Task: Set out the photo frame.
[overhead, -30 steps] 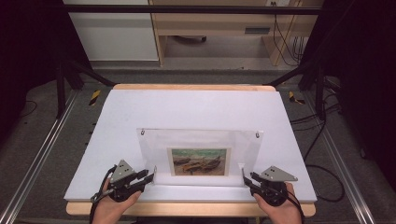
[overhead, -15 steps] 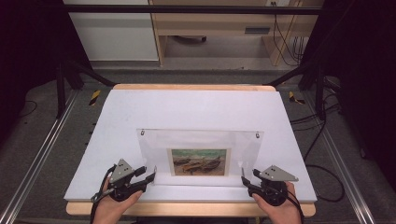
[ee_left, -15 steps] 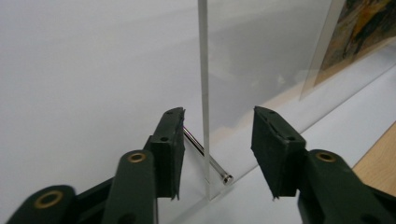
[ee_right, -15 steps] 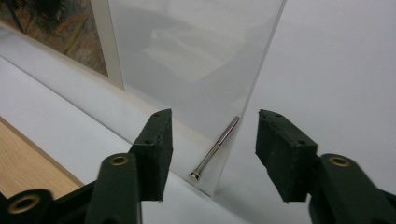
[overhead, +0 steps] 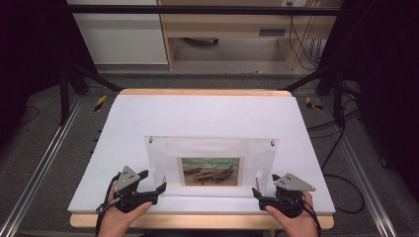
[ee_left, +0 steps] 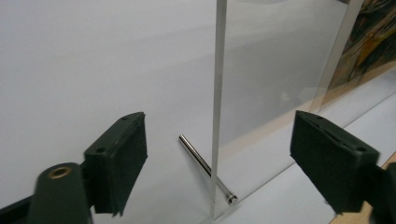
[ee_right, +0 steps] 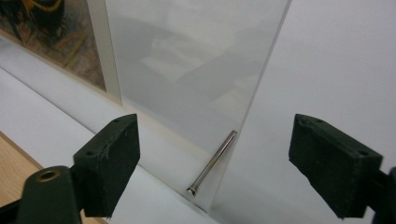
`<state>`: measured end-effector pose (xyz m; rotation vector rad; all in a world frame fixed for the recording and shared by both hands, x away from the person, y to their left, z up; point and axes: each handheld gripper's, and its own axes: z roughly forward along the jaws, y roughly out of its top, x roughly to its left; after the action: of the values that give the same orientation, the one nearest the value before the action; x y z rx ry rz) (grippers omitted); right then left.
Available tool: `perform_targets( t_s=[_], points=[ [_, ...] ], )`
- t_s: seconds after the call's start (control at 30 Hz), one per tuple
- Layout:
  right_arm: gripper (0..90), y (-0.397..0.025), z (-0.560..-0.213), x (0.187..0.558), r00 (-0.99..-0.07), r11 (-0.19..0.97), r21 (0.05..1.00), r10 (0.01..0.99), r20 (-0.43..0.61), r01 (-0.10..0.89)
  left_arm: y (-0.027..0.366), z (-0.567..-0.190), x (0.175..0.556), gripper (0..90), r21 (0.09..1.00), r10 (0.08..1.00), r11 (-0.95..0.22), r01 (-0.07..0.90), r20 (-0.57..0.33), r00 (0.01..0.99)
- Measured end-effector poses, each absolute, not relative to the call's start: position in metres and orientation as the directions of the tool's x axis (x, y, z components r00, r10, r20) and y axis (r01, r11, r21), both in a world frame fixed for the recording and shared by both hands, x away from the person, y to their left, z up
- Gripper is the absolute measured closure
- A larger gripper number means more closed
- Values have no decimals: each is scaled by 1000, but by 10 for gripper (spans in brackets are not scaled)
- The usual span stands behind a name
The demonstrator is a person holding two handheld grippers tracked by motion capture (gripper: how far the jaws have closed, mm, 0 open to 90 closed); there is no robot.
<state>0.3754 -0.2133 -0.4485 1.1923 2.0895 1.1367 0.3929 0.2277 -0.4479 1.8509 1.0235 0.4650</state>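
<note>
Since 1.0 s ago: left gripper shifted slightly rightward toward frame's lower-left corner; right gripper and frame nearly unchanged. Clear acrylic picture frame, standing upright near front edge of white table surface, holding small painting of boats at centre behind a pale mat. 2 metal fasteners at upper corners, 1 at left and 1 at right. Thin metal support pin at lower left, passing through panel's edge and angled down to white surface; matching pin at lower right, likewise slanted. Left gripper, held in left hand, jaws spread wide, 1 on either side of frame's left edge, not touching it. Right gripper, held in right hand, jaws also spread wide, straddling frame's right edge and pin without contact. Grey 3-cornered plate atop each gripper. Wooden table edge exposed below white surface at front. Grey floor, black frame posts and pale furniture beyond.
</note>
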Motion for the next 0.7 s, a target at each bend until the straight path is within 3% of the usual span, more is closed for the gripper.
perform_targets(
  t_s=[0.3,0.7],
  points=[
    [88,-219,-440,370,-500,247,879,866,-12,408,236,-444,393,92,882,796,-194,429,-114,594],
    [113,-245,-437,355,-420,191,893,907,-2,408,261,-439,396,92,897,820,-162,411,-109,561]
  ],
)
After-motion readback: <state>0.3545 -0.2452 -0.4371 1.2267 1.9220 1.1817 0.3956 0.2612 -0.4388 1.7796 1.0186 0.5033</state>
